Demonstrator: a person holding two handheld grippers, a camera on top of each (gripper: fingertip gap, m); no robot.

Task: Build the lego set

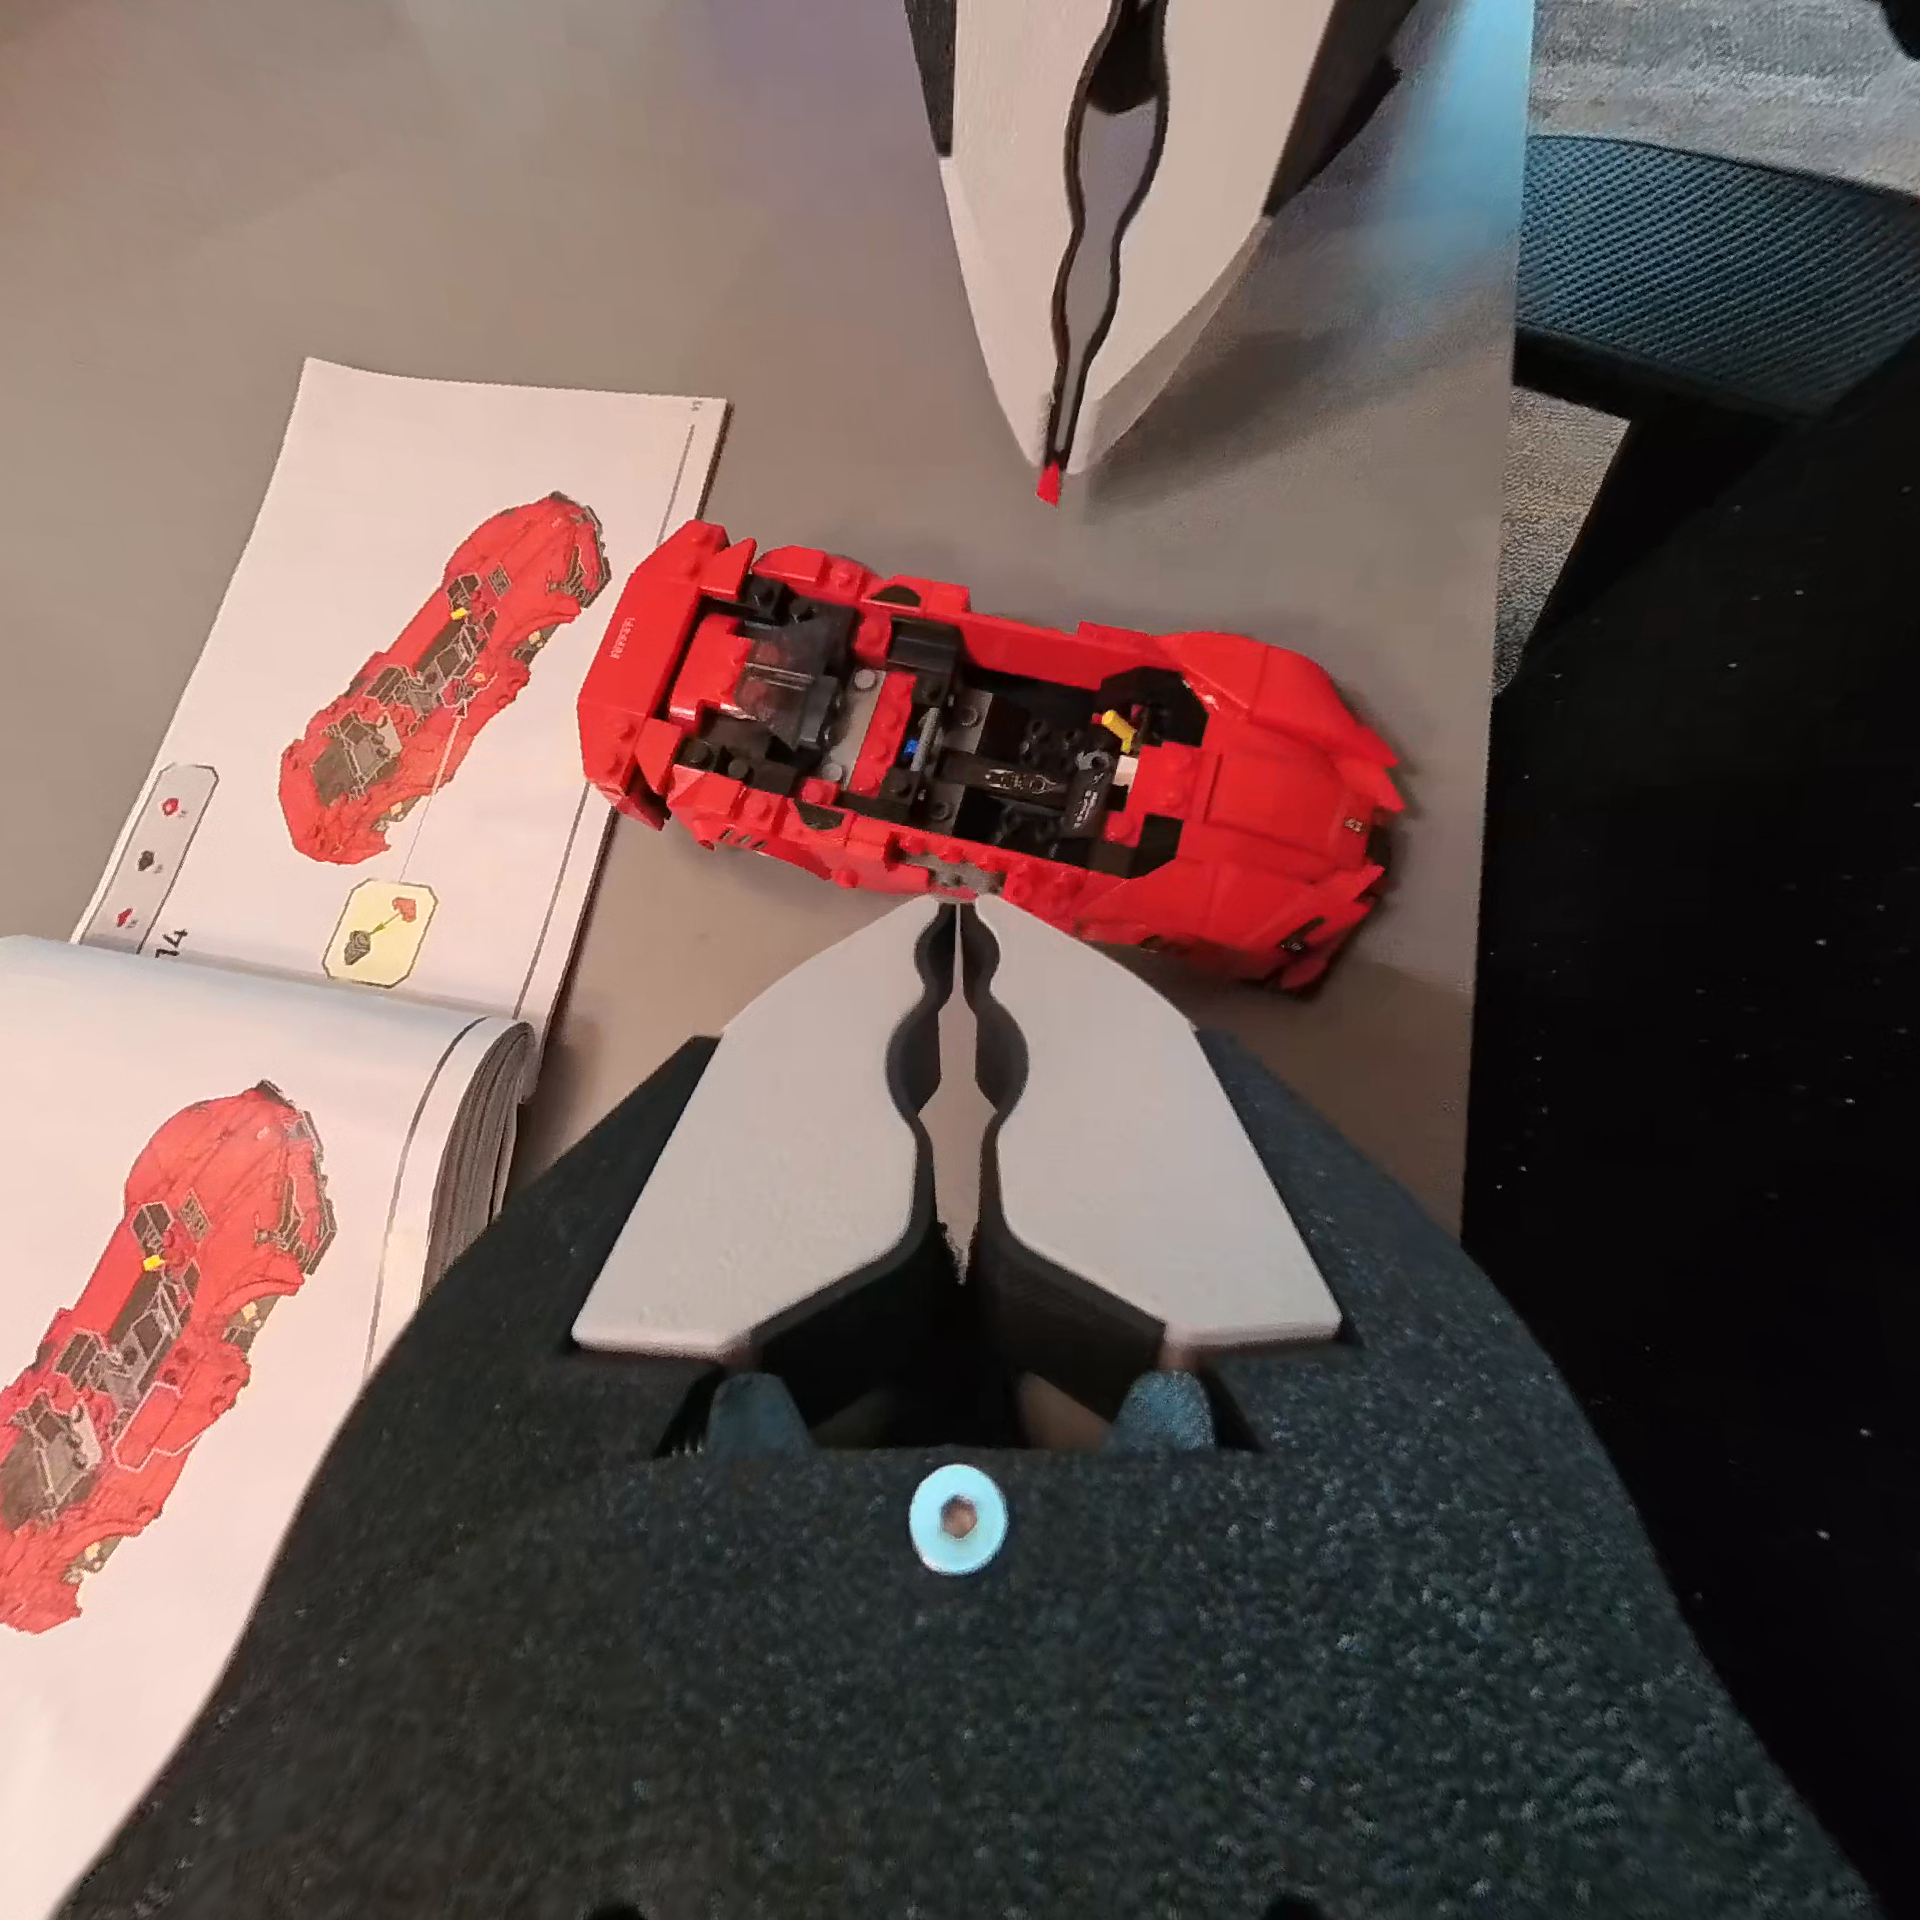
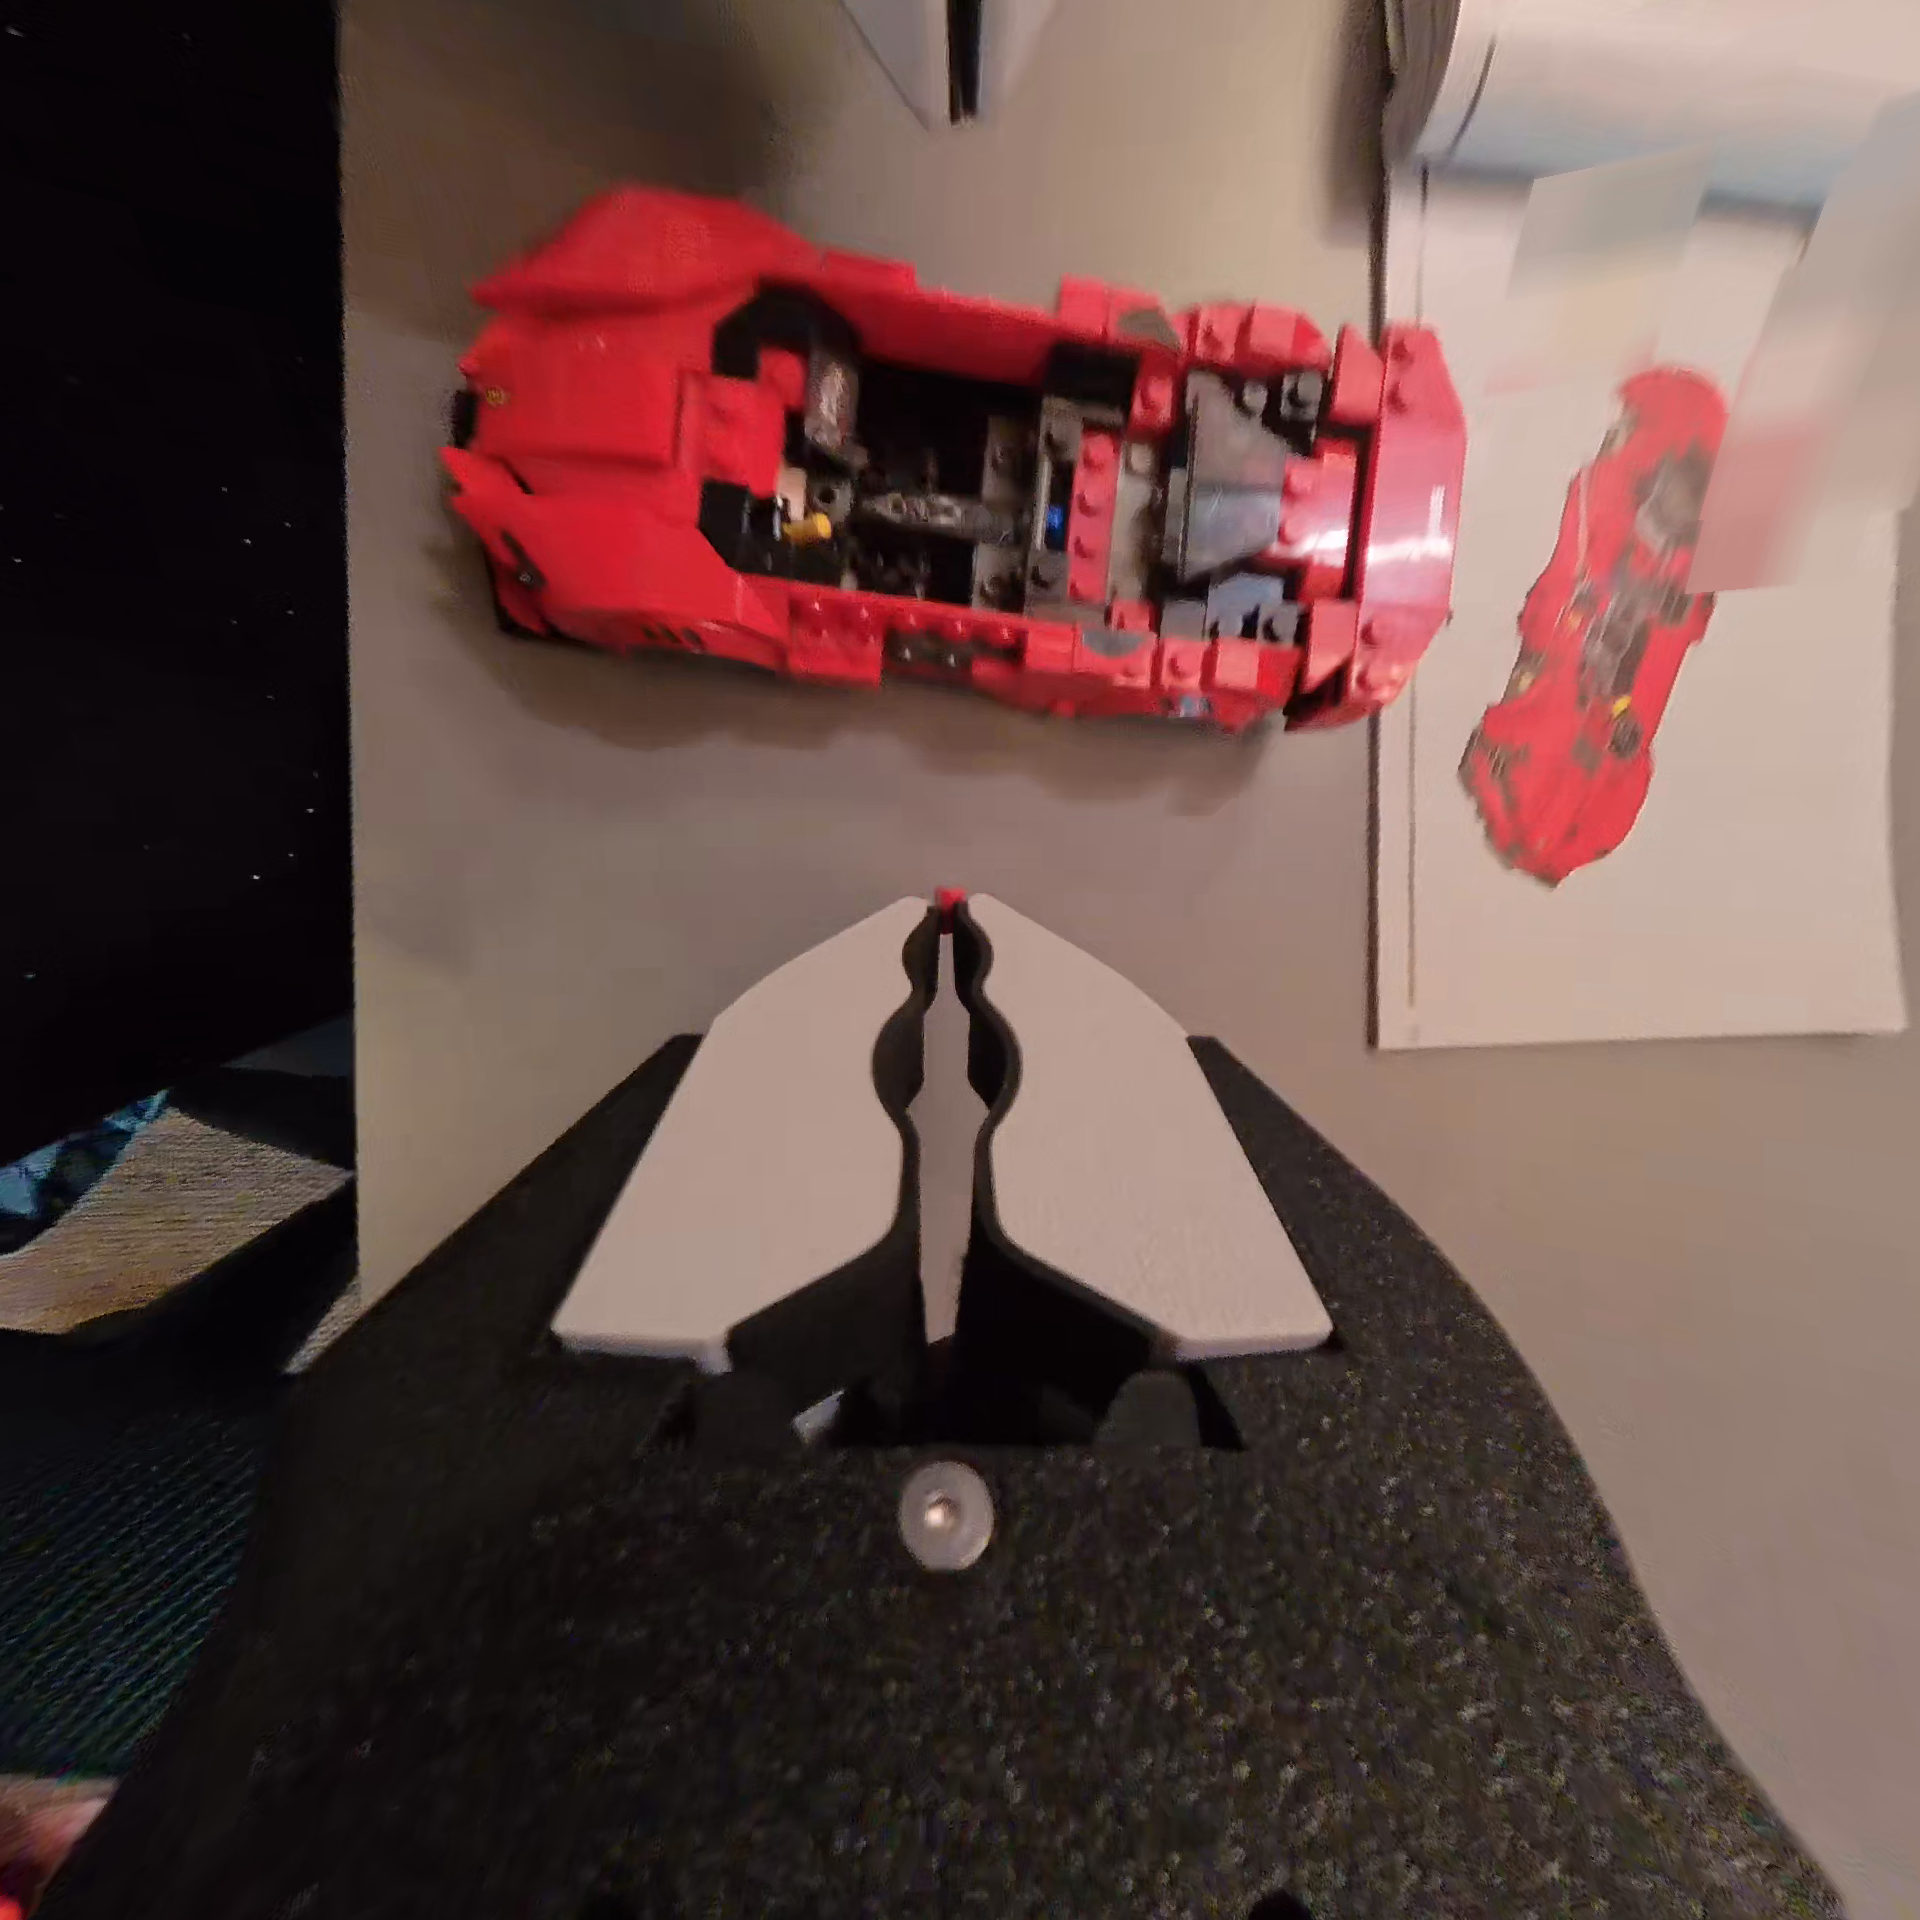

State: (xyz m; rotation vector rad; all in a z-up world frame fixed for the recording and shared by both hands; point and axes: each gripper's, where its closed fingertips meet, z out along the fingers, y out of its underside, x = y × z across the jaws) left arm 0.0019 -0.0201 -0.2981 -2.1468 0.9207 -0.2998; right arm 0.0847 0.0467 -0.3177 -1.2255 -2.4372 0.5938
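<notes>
A partly built red lego car [image 1: 987, 758] lies on the grey table [image 1: 312, 208], with its black inner parts open from above. It also shows in the right wrist view [image 2: 935, 488]. My right gripper [image 2: 948, 902] is shut on a small red piece [image 2: 945, 896] and hovers a little short of the car's side. In the left wrist view the right gripper [image 1: 1051, 473] comes in from the top with the small red piece [image 1: 1049, 485] at its tip. My left gripper [image 1: 951, 909] is shut, with its tips at the car's near side and nothing seen between them.
The open instruction booklet [image 1: 416, 675] lies left of the car, its pages showing the red car; in the right wrist view the booklet [image 2: 1662, 831] is on the right. The table edge [image 1: 1496, 623] runs just past the car's nose. A dark chair [image 1: 1714, 260] and floor lie beyond. My right fingertips sit around 12 cm from my left ones.
</notes>
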